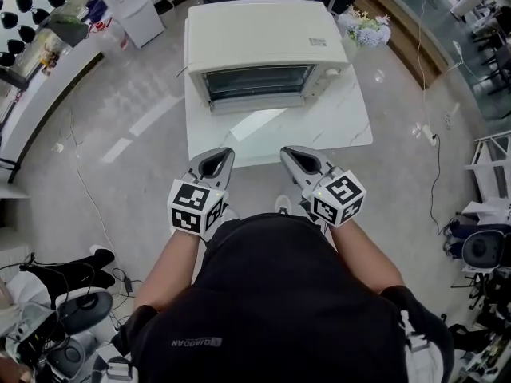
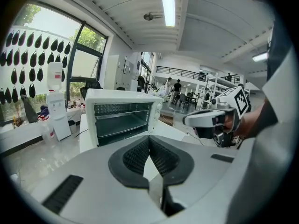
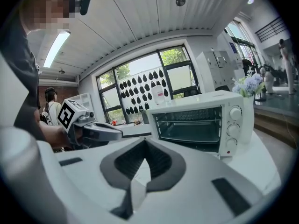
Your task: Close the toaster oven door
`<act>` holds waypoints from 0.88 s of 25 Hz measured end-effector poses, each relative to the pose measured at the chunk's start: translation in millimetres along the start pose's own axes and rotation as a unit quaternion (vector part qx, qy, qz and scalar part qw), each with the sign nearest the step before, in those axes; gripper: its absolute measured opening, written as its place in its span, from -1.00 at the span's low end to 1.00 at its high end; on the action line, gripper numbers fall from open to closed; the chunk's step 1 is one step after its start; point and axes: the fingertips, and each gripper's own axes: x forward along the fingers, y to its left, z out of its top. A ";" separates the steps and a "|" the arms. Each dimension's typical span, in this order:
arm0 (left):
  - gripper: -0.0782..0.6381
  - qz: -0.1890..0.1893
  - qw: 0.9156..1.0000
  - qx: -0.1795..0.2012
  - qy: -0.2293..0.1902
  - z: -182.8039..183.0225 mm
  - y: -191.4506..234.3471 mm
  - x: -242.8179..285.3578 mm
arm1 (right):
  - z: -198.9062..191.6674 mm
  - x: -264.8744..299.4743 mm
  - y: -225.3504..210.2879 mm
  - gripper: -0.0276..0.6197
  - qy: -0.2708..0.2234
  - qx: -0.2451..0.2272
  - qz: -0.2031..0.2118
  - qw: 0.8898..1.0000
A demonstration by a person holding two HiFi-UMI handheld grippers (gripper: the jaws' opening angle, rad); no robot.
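Observation:
A cream toaster oven [image 1: 263, 34] stands at the far side of a white marble table [image 1: 343, 122]. Its door [image 1: 257, 102] is folded down, so the dark cavity and wire rack [image 2: 122, 120] show. The oven [image 3: 205, 120] also appears straight ahead in the right gripper view. Both grippers hover side by side at the table's near edge, short of the oven and touching nothing. My left gripper [image 1: 223, 155] has its pads meeting at the tips [image 2: 149, 137] with nothing between them. My right gripper [image 1: 287, 152] is shut and empty as well [image 3: 145, 142].
A vase of pale flowers [image 1: 364, 25] stands by the oven's right rear corner. A water dispenser [image 1: 132, 6] stands on the floor at the far left. Cables [image 1: 80, 174] trail over the floor on both sides of the table.

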 end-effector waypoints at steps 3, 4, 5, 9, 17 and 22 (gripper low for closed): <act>-0.77 0.006 1.000 0.000 0.003 0.0 -3.0 4.4 | 1.3 -1.5 -6.7 -0.93 -0.005 0.002 0.005 1.000; -0.77 0.007 1.000 0.000 0.004 -0.1 -4.4 5.2 | 1.1 -2.3 -7.9 -0.93 -0.007 0.002 0.007 1.000; -0.77 0.007 1.000 0.000 0.004 0.0 -5.8 5.6 | 1.0 -3.0 -8.7 -0.93 -0.009 0.003 0.008 1.000; -0.77 0.009 1.000 0.004 0.008 2.1 -9.1 6.6 | 1.7 -5.1 -10.8 -0.93 -0.015 0.004 0.008 1.000; -0.77 0.003 1.000 0.012 0.010 3.1 -11.8 6.2 | 0.4 -5.2 -10.7 -0.93 -0.021 0.006 0.002 1.000; -0.77 -0.003 1.000 0.006 0.009 4.5 -9.5 3.9 | 4.4 -4.1 -6.8 -0.88 -0.027 0.002 0.000 1.000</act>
